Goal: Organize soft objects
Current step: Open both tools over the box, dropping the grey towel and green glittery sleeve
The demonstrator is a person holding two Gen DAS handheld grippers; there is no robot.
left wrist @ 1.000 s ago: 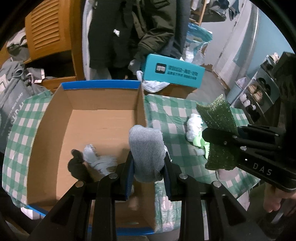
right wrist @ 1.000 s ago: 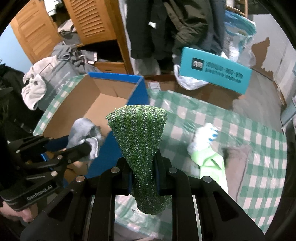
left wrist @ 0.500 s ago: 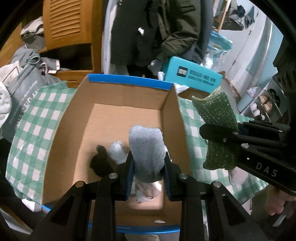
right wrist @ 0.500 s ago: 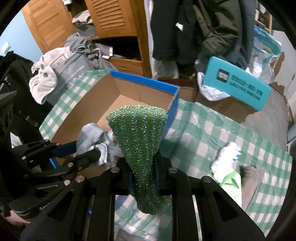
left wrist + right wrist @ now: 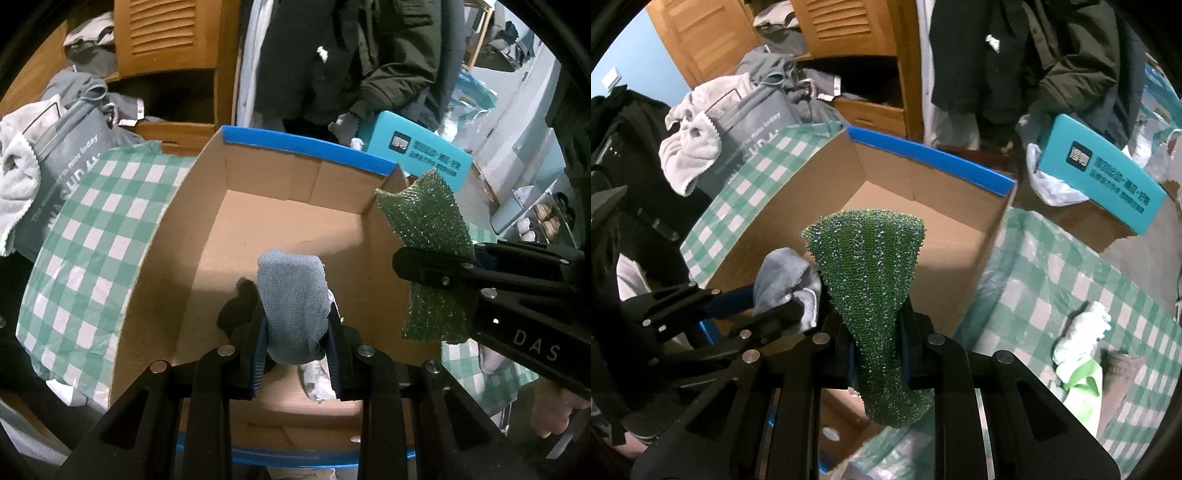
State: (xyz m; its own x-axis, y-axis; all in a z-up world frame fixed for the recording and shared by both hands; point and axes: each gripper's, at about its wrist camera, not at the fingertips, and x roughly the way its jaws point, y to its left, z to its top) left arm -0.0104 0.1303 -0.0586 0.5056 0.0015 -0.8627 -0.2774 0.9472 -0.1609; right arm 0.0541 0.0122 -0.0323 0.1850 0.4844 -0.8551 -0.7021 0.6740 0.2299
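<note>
Looking down your left wrist view, your left gripper [image 5: 295, 332] tilts steeply down over the open cardboard box [image 5: 280, 229], its jaws clenched on a grey knitted sock [image 5: 293, 299] that stands bunched and rounded between the blue pads. Under it, on the box floor, lie a black soft item [image 5: 236, 310] and a pale crumpled one [image 5: 314, 376]. Your right gripper [image 5: 436, 273] reaches in from the right edge at the box's right wall, pinching a green sparkly scouring cloth [image 5: 428, 221] that fans out above the jaws and hangs below them; "DAS" is printed on its black body. Your hand [image 5: 554, 413] shows at the lower right. A teal box [image 5: 417, 151] behind carries white writing too small to read.

In your right wrist view, the right gripper [image 5: 877, 350] is clamped on the same green cloth [image 5: 868, 266], which flares wide at the top and narrows at the pads, above the near right part of the cardboard box [image 5: 923, 206]. The left gripper [image 5: 775, 306] comes in from the left, gripping the grey sock [image 5: 783, 277] over the box. On the green-checked counter [image 5: 1052, 266] to the right lie a white soft item [image 5: 1086, 325] and a light green one [image 5: 1082, 380].
</note>
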